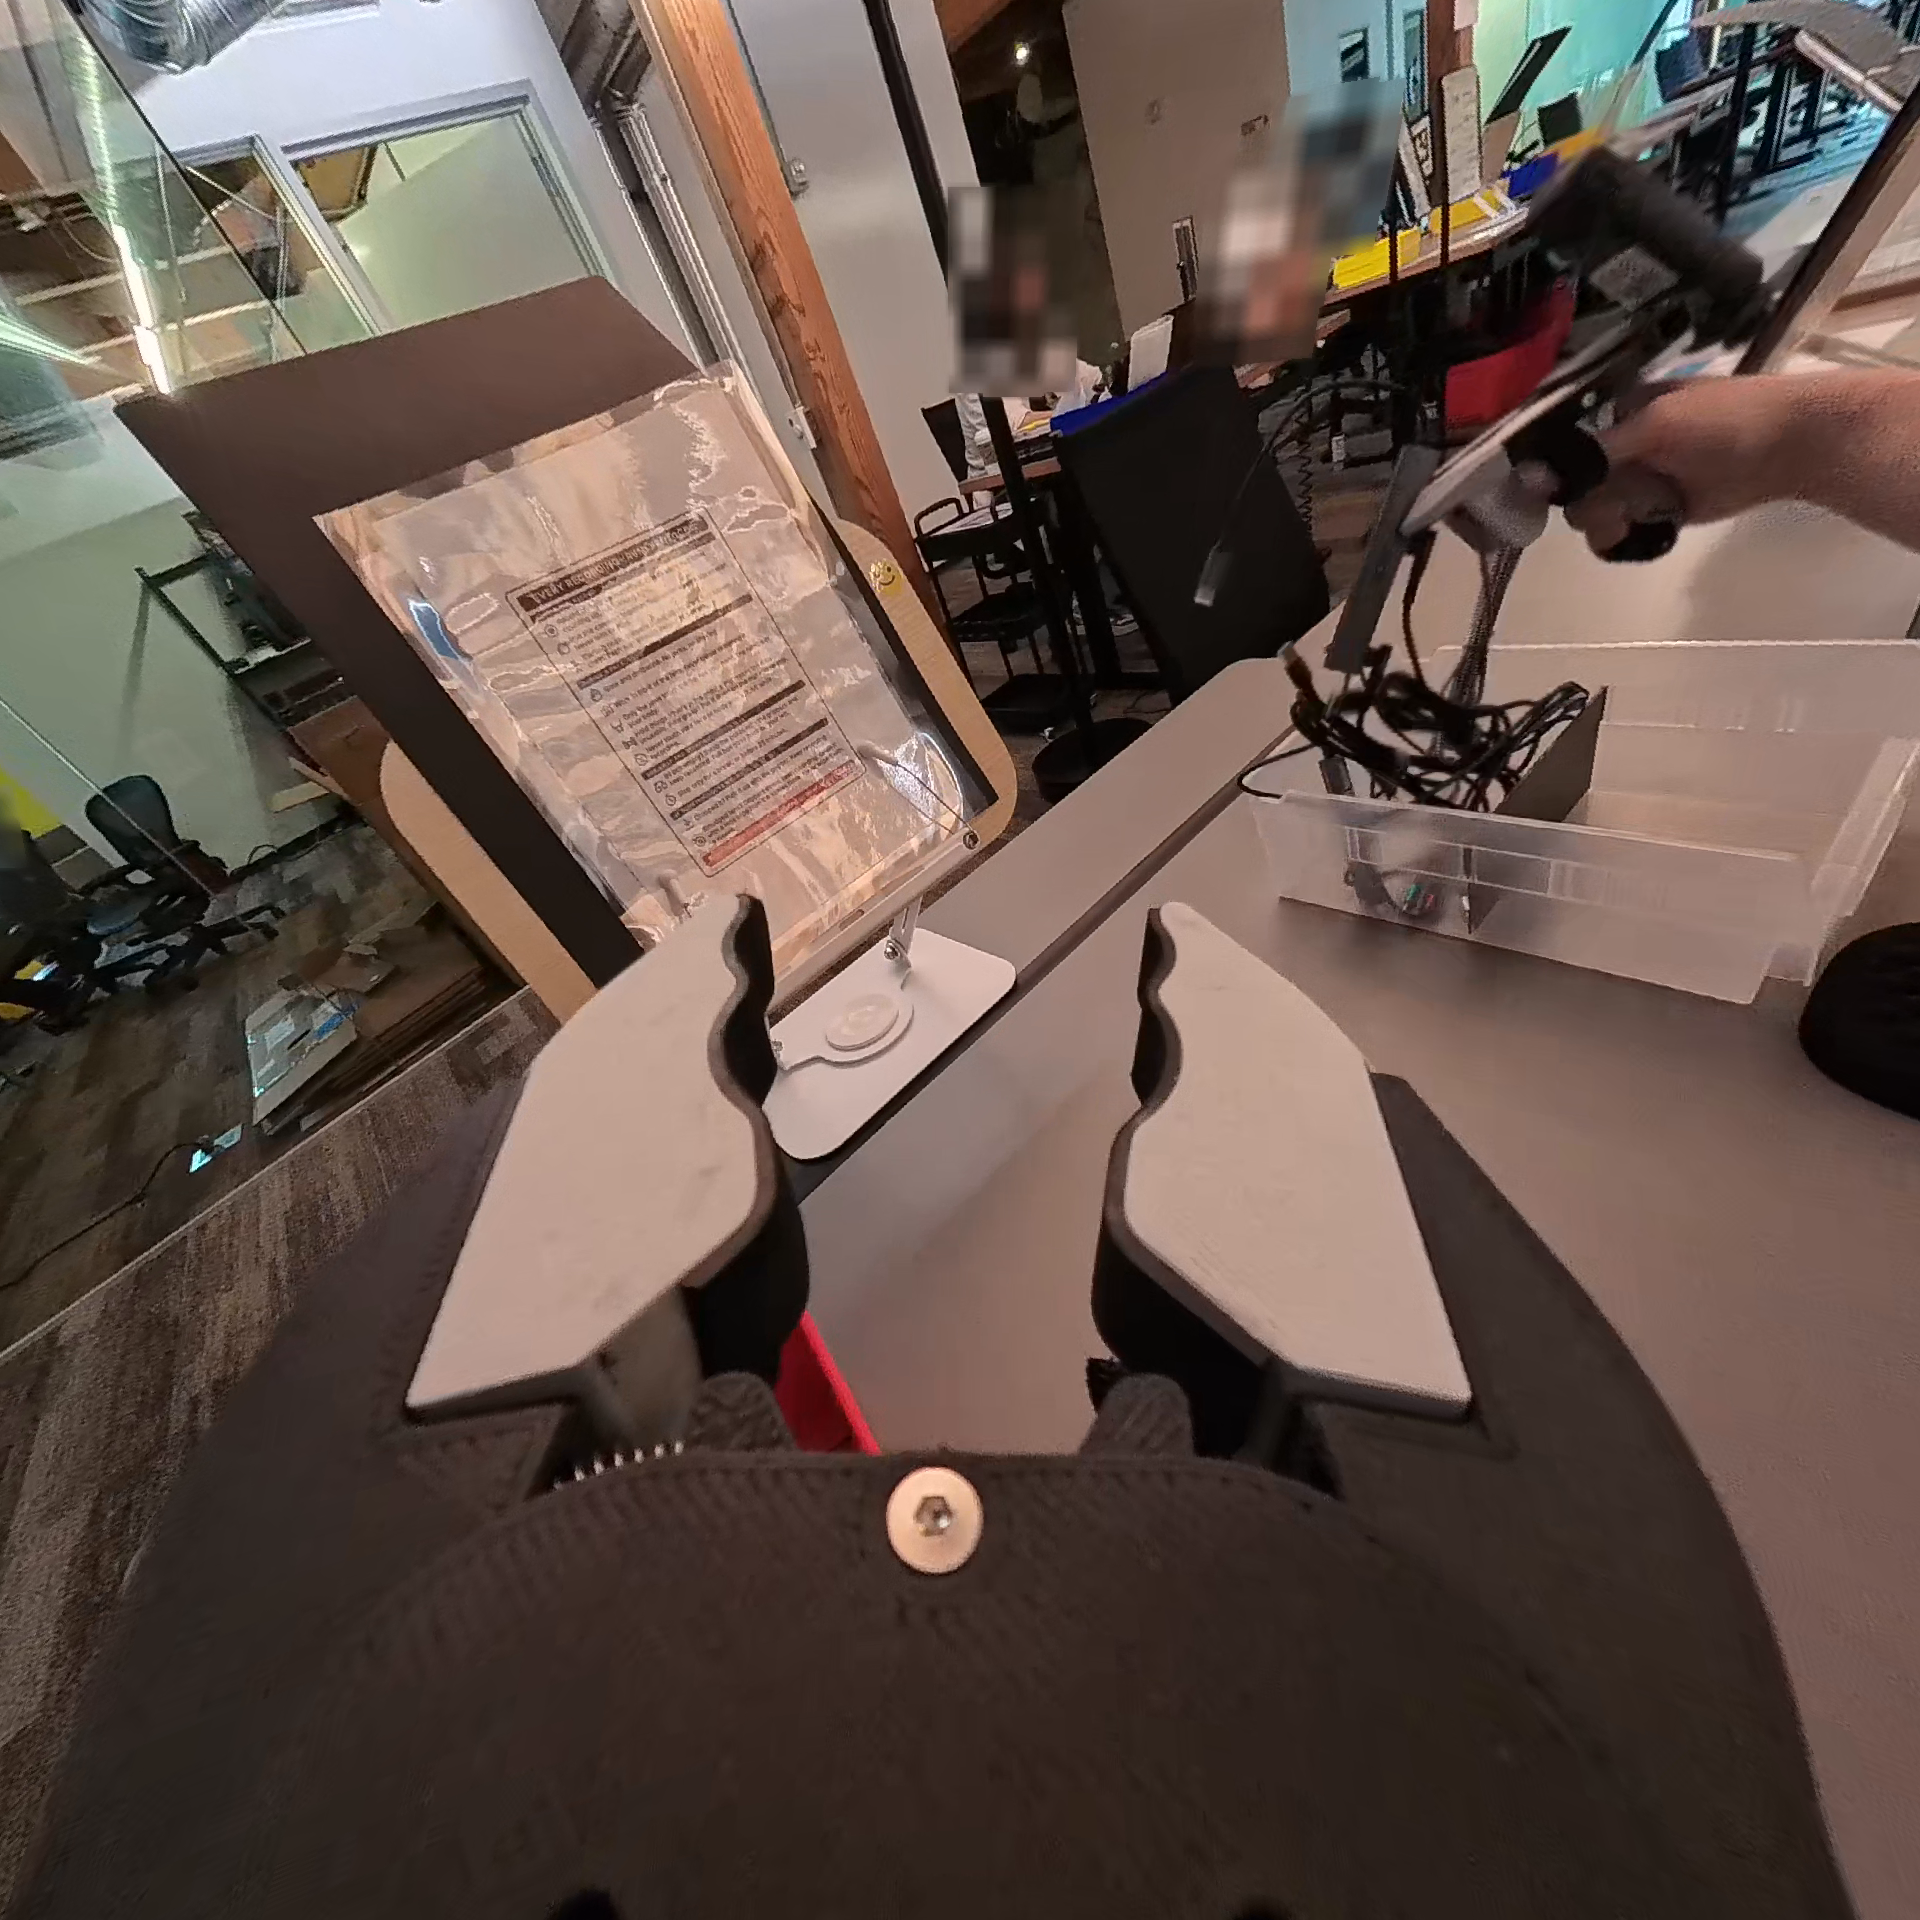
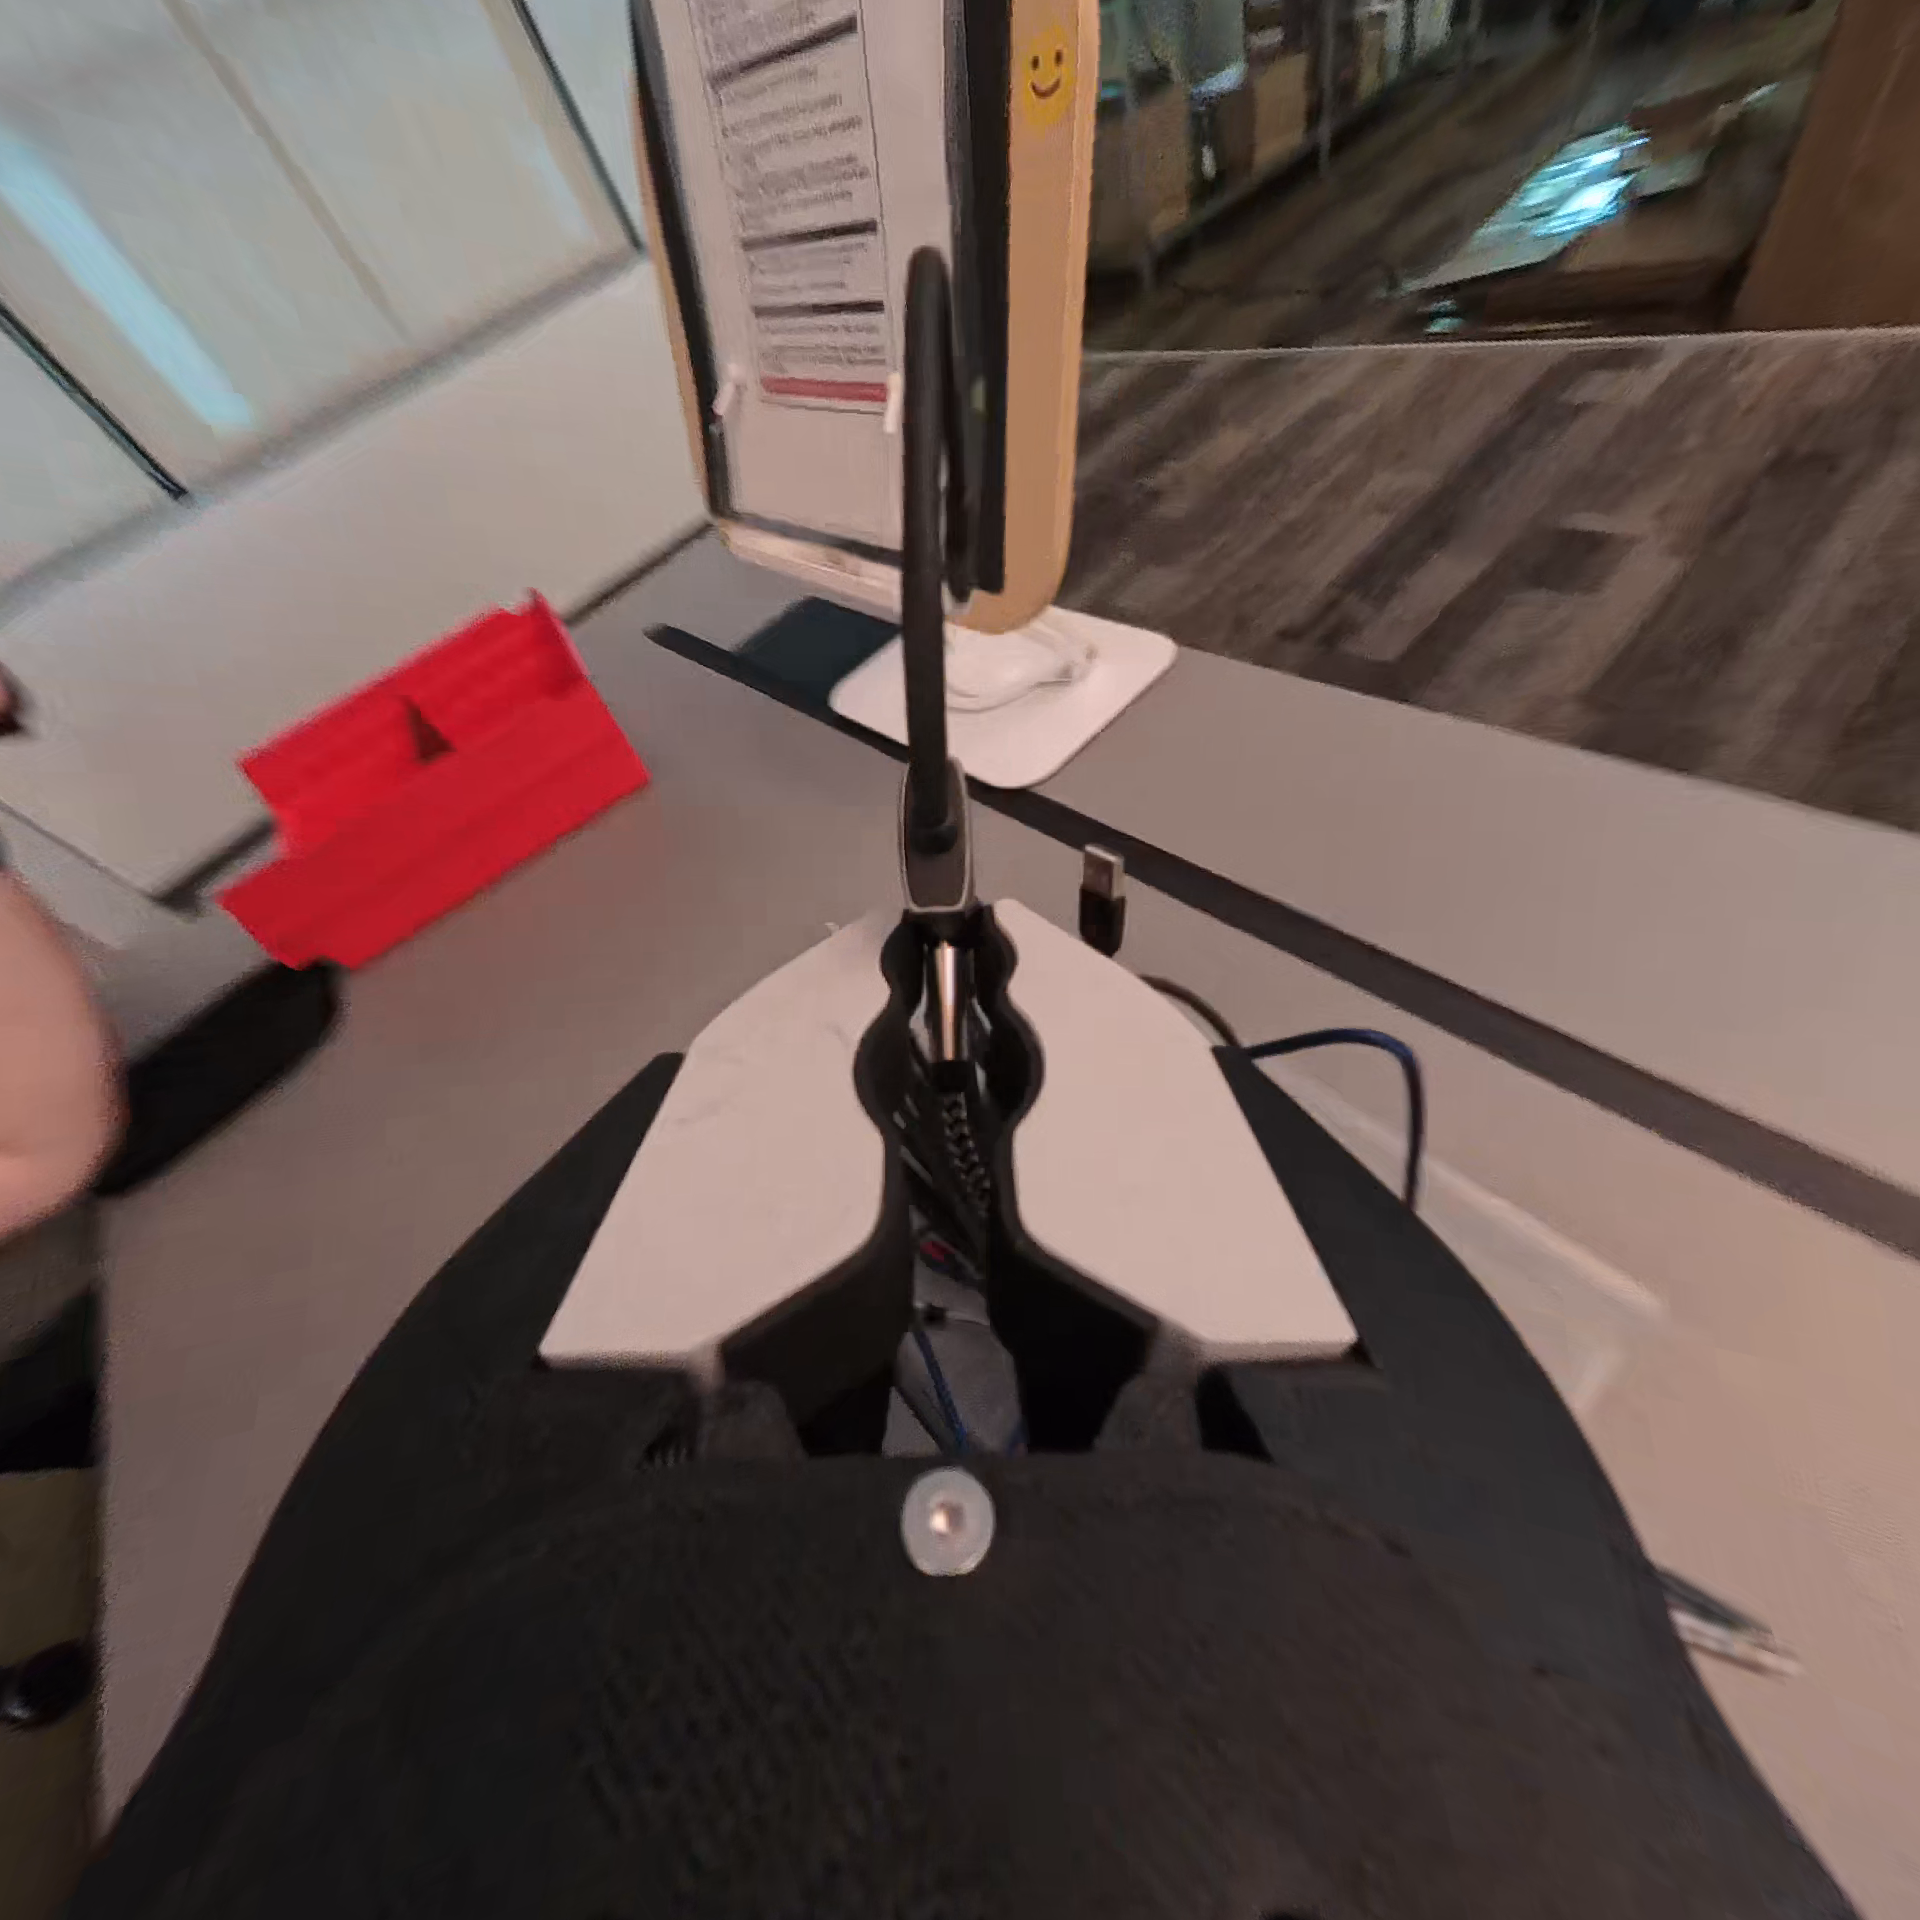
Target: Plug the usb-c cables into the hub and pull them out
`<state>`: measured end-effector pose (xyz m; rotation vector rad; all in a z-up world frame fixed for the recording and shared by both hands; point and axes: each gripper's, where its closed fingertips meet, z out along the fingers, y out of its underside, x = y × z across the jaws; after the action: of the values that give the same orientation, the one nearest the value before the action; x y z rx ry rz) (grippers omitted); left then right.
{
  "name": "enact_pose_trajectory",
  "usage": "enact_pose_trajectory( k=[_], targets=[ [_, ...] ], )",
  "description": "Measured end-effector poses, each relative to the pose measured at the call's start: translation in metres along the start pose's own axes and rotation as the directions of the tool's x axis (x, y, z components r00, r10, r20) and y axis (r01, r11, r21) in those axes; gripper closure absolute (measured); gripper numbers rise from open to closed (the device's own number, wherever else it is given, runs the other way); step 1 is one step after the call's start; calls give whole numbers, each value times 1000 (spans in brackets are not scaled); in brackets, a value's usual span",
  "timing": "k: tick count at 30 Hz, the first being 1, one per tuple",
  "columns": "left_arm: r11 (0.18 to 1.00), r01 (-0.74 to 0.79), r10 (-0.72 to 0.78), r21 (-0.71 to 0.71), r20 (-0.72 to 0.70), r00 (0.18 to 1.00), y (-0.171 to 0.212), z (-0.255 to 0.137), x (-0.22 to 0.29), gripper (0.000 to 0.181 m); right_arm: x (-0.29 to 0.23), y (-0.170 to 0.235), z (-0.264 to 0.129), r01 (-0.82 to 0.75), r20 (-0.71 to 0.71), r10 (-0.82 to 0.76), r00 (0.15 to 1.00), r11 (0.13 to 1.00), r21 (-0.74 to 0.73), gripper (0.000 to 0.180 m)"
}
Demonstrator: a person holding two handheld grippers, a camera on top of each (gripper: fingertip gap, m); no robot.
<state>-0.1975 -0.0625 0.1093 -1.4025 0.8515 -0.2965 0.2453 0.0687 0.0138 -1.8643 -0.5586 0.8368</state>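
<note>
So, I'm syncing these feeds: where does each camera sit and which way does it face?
Left wrist view: on the open left gripper, above the grey table, facing the instruction board; the right gripper lifts cables.
Right wrist view: on the right gripper, shut on cables; same board.

Grey table with a dark seam across it; laminated sheet in a tan-edged frame propped on a white stand base at the table's edge; yellow smiley sticker on the frame; clear plastic bin with a dark divider; red block; patterned carpet beyond
</note>
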Motion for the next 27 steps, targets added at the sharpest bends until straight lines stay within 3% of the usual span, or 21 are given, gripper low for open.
enact_pose_trajectory(
  k=[7,15,17,22,27],
  targets=[
    [1000,4,-4,-4,4,1000,2,-2,-4,112,28,33,-16,-255,153,236,960,959,122,170],
    [1000,1,-1,-13,0,1000,4,-3,-4,113,19,23,-31,-242,220,194,956,946,217,161],
    [1000,-3,3,-22,1,1000,5,-2,-4,112,18,19,-35,-239,213,192,958,945,222,152],
    [999,-18,18,-45,-5,1000,9,1,-2,112,30,12,-45,-226,119,203,972,946,232,152],
    [996,-30,31,-82,18,999,15,1,-6,111,36,16,-59,-114,-9,120,993,963,246,148]
  ],
)
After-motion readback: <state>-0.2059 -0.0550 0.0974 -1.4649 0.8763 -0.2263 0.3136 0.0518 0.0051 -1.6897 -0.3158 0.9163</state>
